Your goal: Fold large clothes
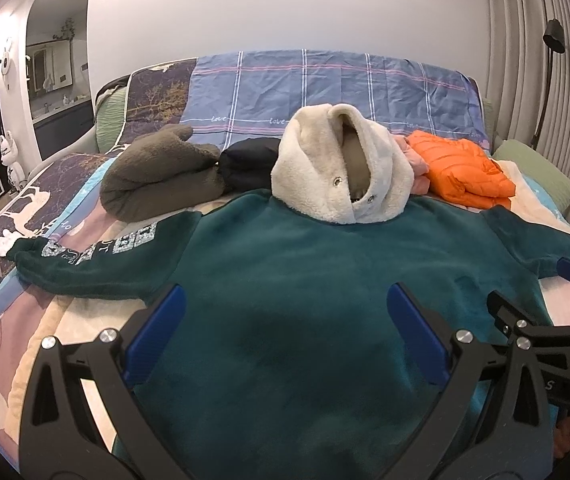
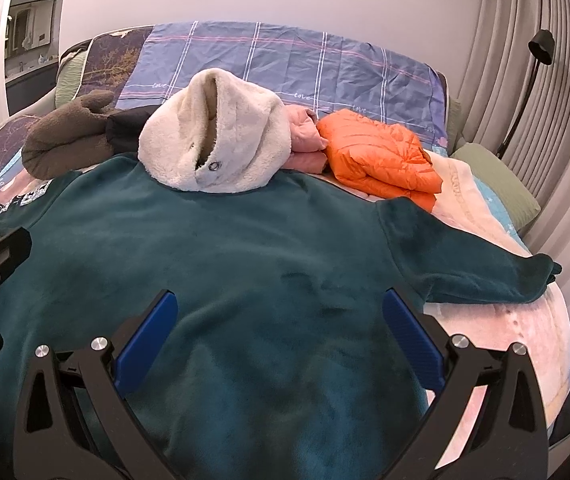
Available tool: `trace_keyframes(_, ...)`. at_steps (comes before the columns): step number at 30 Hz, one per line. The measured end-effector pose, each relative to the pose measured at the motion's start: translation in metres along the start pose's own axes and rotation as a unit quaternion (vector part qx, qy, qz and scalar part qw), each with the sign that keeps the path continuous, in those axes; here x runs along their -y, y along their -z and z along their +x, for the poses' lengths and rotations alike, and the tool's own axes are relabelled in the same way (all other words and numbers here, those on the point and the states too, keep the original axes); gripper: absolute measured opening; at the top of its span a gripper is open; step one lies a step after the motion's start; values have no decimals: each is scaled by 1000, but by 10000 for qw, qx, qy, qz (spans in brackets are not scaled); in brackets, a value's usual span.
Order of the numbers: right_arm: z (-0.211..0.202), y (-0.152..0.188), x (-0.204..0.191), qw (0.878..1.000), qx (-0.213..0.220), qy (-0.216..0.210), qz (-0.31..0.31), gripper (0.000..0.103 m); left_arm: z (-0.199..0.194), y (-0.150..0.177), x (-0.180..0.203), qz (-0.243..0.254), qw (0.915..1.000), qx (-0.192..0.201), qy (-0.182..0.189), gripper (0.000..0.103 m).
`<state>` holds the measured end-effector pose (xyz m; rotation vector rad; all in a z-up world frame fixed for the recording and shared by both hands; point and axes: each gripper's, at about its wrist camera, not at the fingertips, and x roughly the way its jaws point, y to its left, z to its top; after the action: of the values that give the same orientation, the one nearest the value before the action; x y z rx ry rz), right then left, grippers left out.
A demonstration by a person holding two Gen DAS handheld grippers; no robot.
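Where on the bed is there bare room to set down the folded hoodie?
Bare blanket lies right of the green hoodie, below its right sleeve. Another patch sits below the left sleeve. The far side is crowded: olive fleece, black bundle, cream hood, orange jacket.

Home bedroom. Bed (image 1: pixel 65 320) with patterned quilt fills view; plaid pillows (image 1: pixel 325 88) at 12 o'clock; floor lamp (image 1: pixel 551 80) and pleated curtains (image 1: pixel 525 20) at 2 o'clock; doorway to washroom counter (image 1: pixel 61 116) at 10 o'clock.
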<state>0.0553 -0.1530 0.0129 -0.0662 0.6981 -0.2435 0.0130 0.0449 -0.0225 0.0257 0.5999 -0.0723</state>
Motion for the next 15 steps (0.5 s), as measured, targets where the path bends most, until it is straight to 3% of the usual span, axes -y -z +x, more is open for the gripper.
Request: trace_keyframes(15, 13, -8, 12, 10000, -25, 40, 29, 102, 16, -8, -5, 18, 9994, -359, -19, 98)
